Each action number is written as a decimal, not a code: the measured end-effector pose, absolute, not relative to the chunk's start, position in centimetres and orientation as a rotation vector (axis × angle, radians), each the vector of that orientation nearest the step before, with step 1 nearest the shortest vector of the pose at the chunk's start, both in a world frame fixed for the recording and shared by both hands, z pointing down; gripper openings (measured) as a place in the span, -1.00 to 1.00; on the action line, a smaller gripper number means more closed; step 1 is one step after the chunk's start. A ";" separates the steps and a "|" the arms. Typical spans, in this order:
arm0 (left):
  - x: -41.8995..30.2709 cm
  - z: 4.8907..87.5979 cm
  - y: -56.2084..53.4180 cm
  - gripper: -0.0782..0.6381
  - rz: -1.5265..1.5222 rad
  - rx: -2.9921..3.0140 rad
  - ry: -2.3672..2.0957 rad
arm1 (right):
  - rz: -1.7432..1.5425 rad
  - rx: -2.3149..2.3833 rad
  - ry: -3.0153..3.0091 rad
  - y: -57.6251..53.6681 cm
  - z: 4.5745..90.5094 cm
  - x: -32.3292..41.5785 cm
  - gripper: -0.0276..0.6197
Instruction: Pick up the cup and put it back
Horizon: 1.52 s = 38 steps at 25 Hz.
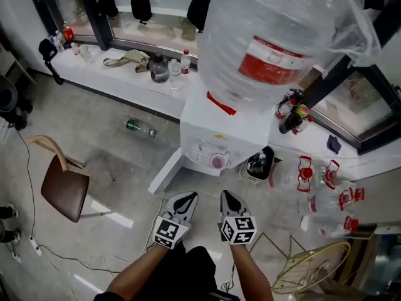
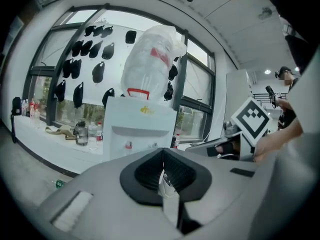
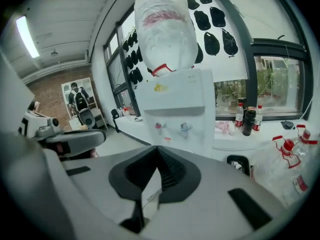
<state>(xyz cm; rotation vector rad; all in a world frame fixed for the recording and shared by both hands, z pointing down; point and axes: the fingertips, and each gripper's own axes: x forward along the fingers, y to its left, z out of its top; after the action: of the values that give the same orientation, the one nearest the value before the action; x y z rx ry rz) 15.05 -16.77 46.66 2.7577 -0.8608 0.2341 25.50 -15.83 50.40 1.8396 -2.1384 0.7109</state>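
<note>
A small pink cup (image 1: 218, 162) stands in the drip tray of the white water dispenser (image 1: 216, 121), under the big clear bottle (image 1: 276, 36). Both grippers are held side by side low in the head view, a short way in front of the dispenser and pointing at it. My left gripper (image 1: 190, 196) is shut with nothing between its jaws, its tips meeting (image 2: 162, 154). My right gripper (image 1: 225, 195) is also shut and empty (image 3: 158, 151). In both gripper views the dispenser (image 2: 140, 126) (image 3: 175, 109) shows ahead, but the jaws hide the cup.
A black bin (image 1: 259, 163) sits right of the dispenser, beside several empty water jugs (image 1: 319, 187) and a wire fan guard (image 1: 313, 265). A brown chair (image 1: 62, 187) stands at left and a green bottle (image 1: 139, 127) lies on the floor. Bottles line the window ledge (image 1: 125, 74).
</note>
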 end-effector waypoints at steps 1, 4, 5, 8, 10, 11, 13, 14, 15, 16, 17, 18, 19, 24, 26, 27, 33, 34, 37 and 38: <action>14.9 44.3 -15.9 -0.76 0.231 2.749 -0.871 | 0.726 1.837 -2.141 -14.8 48.3 25.1 -0.92; 13.4 37.0 -12.3 -0.76 0.200 2.713 -0.918 | 0.765 1.842 -2.162 -10.8 41.5 23.8 -0.92; 12.8 34.7 -11.0 -0.76 0.189 2.703 -0.936 | 0.768 1.845 -2.172 -9.5 39.2 23.3 -0.92; 11.4 28.2 -7.9 -0.76 0.159 2.710 -0.967 | 0.761 1.851 -2.217 -6.2 32.8 22.0 -0.93; 10.6 24.7 -6.2 -0.76 0.155 2.719 -0.990 | 0.755 1.855 -2.236 -4.0 29.2 21.2 -0.93; 10.1 23.2 -5.3 -0.76 0.155 2.716 -1.007 | 0.750 1.862 -2.240 -2.7 27.5 20.9 -0.93; 9.1 20.3 -3.8 -0.76 0.143 2.705 -1.053 | 0.739 1.898 -2.255 -0.6 24.0 20.5 -0.93; 8.5 19.0 -3.1 -0.76 0.137 2.706 -1.074 | 0.729 1.923 -2.262 0.3 22.3 20.3 -0.93; 8.0 17.8 -2.5 -0.76 0.136 2.712 -1.086 | 0.709 1.948 -2.264 1.3 20.7 20.1 -0.93; 7.5 16.7 -1.8 -0.76 0.135 2.719 -1.089 | 0.678 1.972 -2.259 2.2 19.2 19.8 -0.93; 7.1 15.7 -1.3 -0.76 0.131 2.726 -1.087 | 0.641 1.995 -2.250 3.0 17.7 19.5 -0.93; 6.8 14.7 -0.8 -0.76 0.122 2.733 -1.079 | 0.606 2.017 -2.242 3.7 16.4 19.2 -0.93; 6.5 13.7 -0.5 -0.76 0.110 2.742 -1.067 | 0.579 2.037 -2.235 4.3 15.1 19.0 -0.93; 5.6 9.7 1.7 -0.76 0.060 2.803 -0.988 | 0.538 2.113 -2.204 7.4 11.5 17.6 -0.93; 5.0 8.7 2.3 -0.76 0.042 2.825 -0.966 | 0.520 2.127 -2.187 8.4 11.0 16.8 -0.93; 4.6 8.4 2.6 -0.76 0.037 2.831 -0.959 | 0.511 2.130 -2.179 8.9 10.7 16.5 -0.93; 3.1 8.0 3.6 -0.76 0.028 2.831 -0.964 | 0.480 2.156 -2.161 11.2 9.3 15.5 -0.93; 3.1 8.1 3.7 -0.76 0.028 2.833 -0.963 | 0.477 2.158 -2.160 11.3 9.3 15.4 -0.93; 3.0 8.4 3.8 -0.76 0.041 2.840 -0.955 | 0.463 2.153 -2.161 11.5 9.3 15.1 -0.93; 2.9 8.5 3.9 -0.76 0.046 2.841 -0.951 | 0.460 2.151 -2.160 11.5 9.3 15.0 -0.93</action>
<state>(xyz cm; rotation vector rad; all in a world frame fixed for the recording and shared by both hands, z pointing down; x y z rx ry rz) 2.91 3.89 8.50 2.8408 -0.9512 0.0462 14.98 11.54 9.32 2.1515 -2.1595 0.4598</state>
